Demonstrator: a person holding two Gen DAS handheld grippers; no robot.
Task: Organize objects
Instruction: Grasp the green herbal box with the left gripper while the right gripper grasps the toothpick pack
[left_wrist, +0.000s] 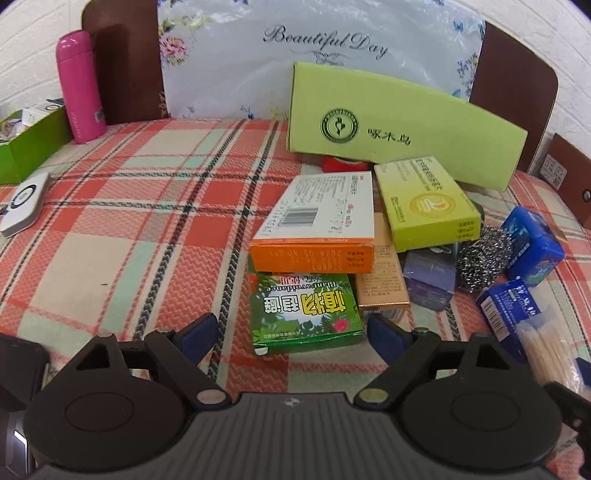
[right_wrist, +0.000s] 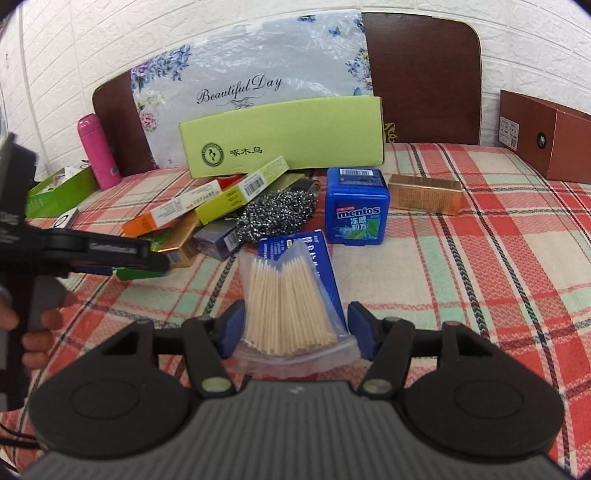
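A clear bag of toothpicks (right_wrist: 291, 302) lies on a blue box (right_wrist: 317, 258) on the plaid cloth. My right gripper (right_wrist: 297, 328) brackets the bag, its blue pads against the bag's two sides. In the left wrist view my left gripper (left_wrist: 293, 334) stands open low over a green leafy box (left_wrist: 306, 314), with the pads clear of its sides. That box sits at the near end of a pile with an orange-and-white box (left_wrist: 317, 225), a yellow-green box (left_wrist: 428, 206), a gold box (left_wrist: 382, 280) and a steel scourer (left_wrist: 484, 258).
A blue Mentos tub (right_wrist: 356, 206) and a second gold box (right_wrist: 424, 194) stand behind the toothpicks. A long lime carton (right_wrist: 284, 147) leans at the back. At the far left are a pink flask (left_wrist: 79, 88), a green tray (left_wrist: 29, 147) and a white device (left_wrist: 24, 203). A brown box (right_wrist: 546, 136) sits far right.
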